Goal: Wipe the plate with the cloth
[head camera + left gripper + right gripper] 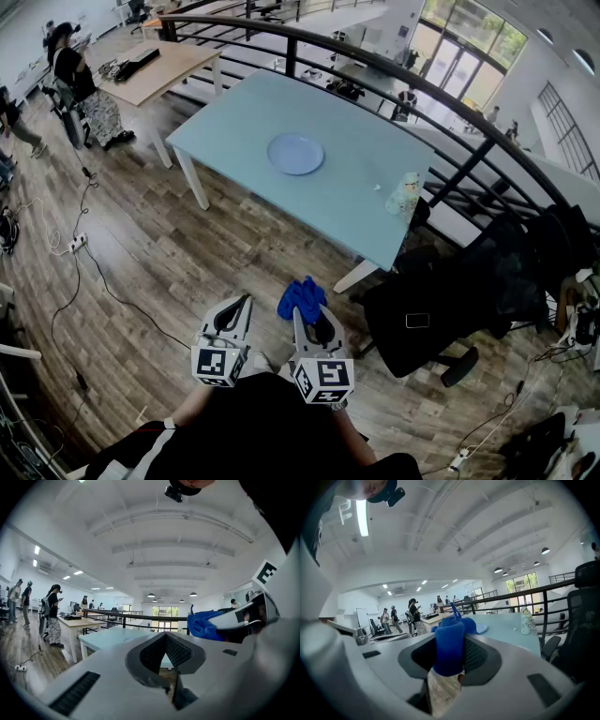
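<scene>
A pale blue plate lies alone near the middle of the light blue table, well ahead of both grippers. My right gripper is held low over the wooden floor, shut on a bright blue cloth that bunches out past its tips. In the right gripper view the cloth stands pinched between the jaws of my right gripper, with the plate far beyond. My left gripper hangs beside it, shut with nothing in it; its own view shows my left gripper with its jaws together, and the cloth at right.
A small patterned bottle stands near the table's right edge. A black office chair sits right of me. A dark railing runs behind the table. A wooden table and people are at far left; cables cross the floor.
</scene>
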`<state>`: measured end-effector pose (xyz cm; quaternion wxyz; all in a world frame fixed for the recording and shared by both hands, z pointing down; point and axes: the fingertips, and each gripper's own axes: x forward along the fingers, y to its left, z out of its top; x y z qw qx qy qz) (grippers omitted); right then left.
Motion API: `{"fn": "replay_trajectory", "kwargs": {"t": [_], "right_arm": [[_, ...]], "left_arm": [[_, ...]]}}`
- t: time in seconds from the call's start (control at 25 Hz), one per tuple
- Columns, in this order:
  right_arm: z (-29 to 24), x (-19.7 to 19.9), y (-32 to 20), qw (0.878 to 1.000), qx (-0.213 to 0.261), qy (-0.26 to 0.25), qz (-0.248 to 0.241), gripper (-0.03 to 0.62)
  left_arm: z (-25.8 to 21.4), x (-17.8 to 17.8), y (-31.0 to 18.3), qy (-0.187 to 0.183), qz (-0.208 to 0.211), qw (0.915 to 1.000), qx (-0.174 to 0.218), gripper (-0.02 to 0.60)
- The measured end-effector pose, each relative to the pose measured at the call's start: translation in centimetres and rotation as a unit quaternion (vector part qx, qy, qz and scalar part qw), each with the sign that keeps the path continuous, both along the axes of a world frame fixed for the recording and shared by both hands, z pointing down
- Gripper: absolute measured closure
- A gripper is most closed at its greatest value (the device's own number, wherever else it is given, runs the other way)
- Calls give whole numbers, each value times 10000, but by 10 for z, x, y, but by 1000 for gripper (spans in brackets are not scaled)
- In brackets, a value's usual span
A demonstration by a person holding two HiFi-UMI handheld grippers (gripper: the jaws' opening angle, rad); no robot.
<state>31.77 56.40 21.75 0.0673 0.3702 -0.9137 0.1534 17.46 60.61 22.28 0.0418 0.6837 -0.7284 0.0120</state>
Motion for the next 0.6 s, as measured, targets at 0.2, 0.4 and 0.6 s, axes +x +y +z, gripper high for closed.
{"fn": "replay_trajectory", "kwargs": {"t": [0.2, 0.4, 0.6], "right_arm": [[0, 10, -2, 9999, 57, -22, -95, 474], [1, 16, -6, 9999, 65, -48, -147, 474], [6, 12, -2, 9997, -13, -39, -225, 474]], "left_arm": [[3, 16, -2, 20, -4, 10000, -16, 581], [6, 18, 0, 12, -157, 9999, -61, 580], [9, 15, 9, -9, -252, 9996, -148, 580]]}}
